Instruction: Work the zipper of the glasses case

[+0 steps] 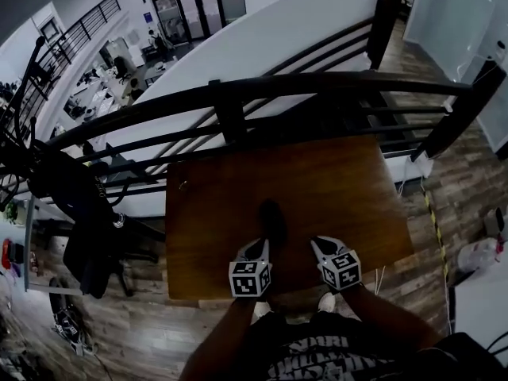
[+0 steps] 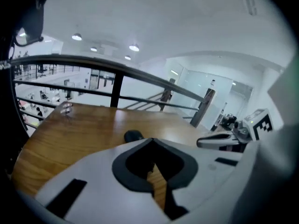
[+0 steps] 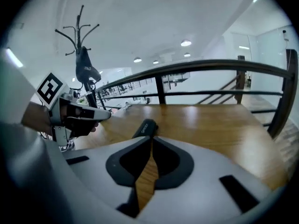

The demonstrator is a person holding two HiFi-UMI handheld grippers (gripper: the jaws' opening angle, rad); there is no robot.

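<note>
Head view: the wooden table [image 1: 341, 189] is seen with the glasses case [image 1: 273, 219] lying closed near its front edge. The left gripper [image 1: 260, 249] and right gripper [image 1: 320, 245] are held either side of it, jaws drawn together and empty. No zipper work is judged under way.

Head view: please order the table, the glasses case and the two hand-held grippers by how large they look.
1. Table.
2. Left hand-held gripper and right hand-held gripper: alike.
3. Glasses case: slightly smaller, but unsure, since the grippers are nearer the camera.
</note>
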